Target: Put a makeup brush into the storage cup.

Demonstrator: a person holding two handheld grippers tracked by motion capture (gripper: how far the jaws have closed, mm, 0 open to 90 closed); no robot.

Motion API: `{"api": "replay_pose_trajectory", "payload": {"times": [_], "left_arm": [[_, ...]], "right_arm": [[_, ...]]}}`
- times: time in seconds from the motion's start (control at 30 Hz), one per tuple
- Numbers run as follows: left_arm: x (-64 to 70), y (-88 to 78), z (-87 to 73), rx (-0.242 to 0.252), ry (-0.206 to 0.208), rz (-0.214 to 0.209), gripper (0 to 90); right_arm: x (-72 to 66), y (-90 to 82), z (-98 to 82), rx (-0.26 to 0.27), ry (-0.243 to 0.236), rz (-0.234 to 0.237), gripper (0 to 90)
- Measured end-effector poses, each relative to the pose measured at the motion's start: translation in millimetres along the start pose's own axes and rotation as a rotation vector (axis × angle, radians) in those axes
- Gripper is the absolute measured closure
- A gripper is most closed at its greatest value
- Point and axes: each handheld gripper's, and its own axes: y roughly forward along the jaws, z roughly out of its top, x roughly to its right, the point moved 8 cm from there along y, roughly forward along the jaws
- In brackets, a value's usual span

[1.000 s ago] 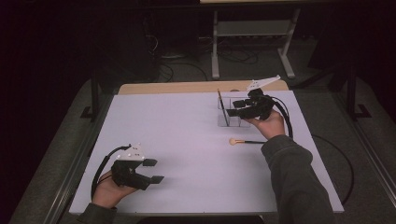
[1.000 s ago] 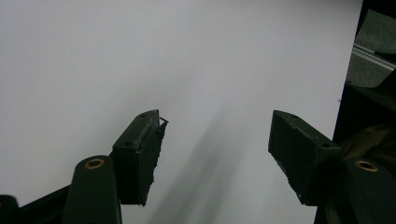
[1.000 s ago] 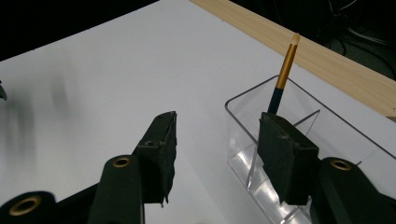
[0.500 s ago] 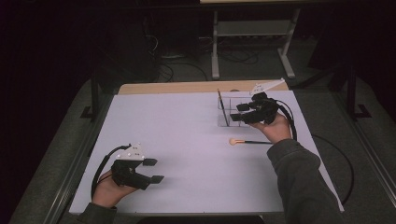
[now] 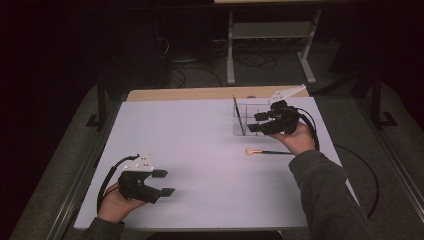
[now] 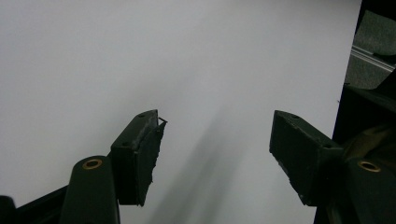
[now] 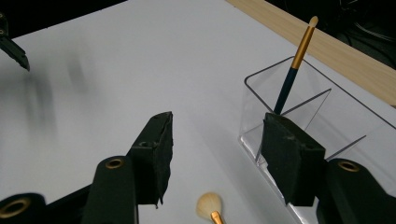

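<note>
A white table (image 5: 200, 145) fills the middle of the high view, dark floor and a metal stand (image 5: 270, 40) behind it. Right of centre sits a clear divided holder (image 7: 303, 116) with one dark-handled brush (image 7: 292, 70) leaning upright inside. The right gripper (image 5: 260, 122) hovers beside it, jaws spread and holding nothing. A fluffy-tipped brush (image 5: 265, 151) lies flat just below. Lower left, the left gripper (image 5: 162, 182) rests low, jaws apart.
</note>
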Motion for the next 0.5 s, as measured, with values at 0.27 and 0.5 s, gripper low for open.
{"api": "replay_pose_trajectory", "payload": {"times": [0.27,0.5], "left_arm": [[-0.5,-1.3,-0.7,0.003,-0.014,0.006,32.7],[-1.1,-1.6,0.1,0.001,-0.012,0.013,32.2]], "right_arm": [[-1.8,0.3,-1.2,-0.019,-0.006,0.007,42.1],[-1.3,-4.0,-4.2,-0.029,-0.014,0.006,41.8]]}}
